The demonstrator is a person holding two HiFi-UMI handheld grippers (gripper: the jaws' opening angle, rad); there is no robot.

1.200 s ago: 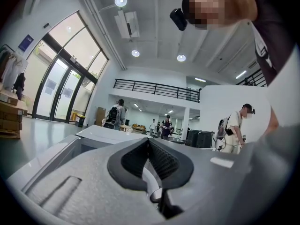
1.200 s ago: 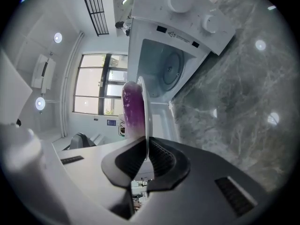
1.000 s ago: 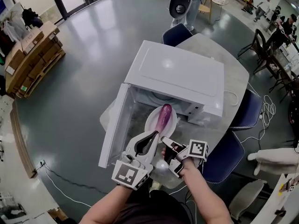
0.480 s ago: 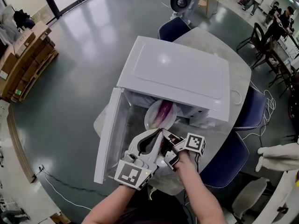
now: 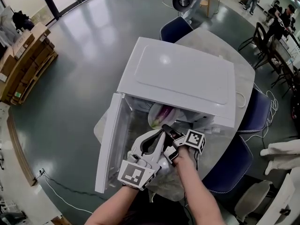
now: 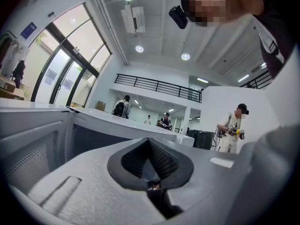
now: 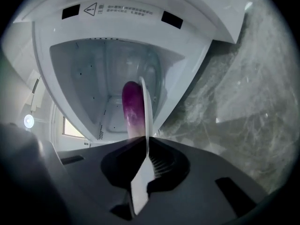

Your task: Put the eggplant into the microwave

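A purple eggplant (image 5: 165, 111) lies on a white plate (image 5: 156, 119) at the mouth of the white microwave (image 5: 178, 74), half under its top edge. The microwave door (image 5: 108, 139) hangs open to the left. My right gripper (image 5: 168, 129) is shut on the plate's near rim. In the right gripper view the plate (image 7: 144, 121) shows edge-on between the jaws of the right gripper (image 7: 143, 146), with the eggplant (image 7: 132, 108) reaching into the cavity. My left gripper (image 5: 161, 135) sits just left of the right one, shut and empty. The left gripper (image 6: 149, 144) points up across the door.
The microwave stands on a grey marble table (image 5: 243, 78). Blue chairs (image 5: 225, 165) ring the table at right and far side. A white cable (image 5: 240, 97) lies by the microwave's right side. Cardboard boxes (image 5: 26, 55) and people stand far off.
The plate with the eggplant has moved farther into the microwave; less of it shows below the top edge. Both grippers followed it forward.
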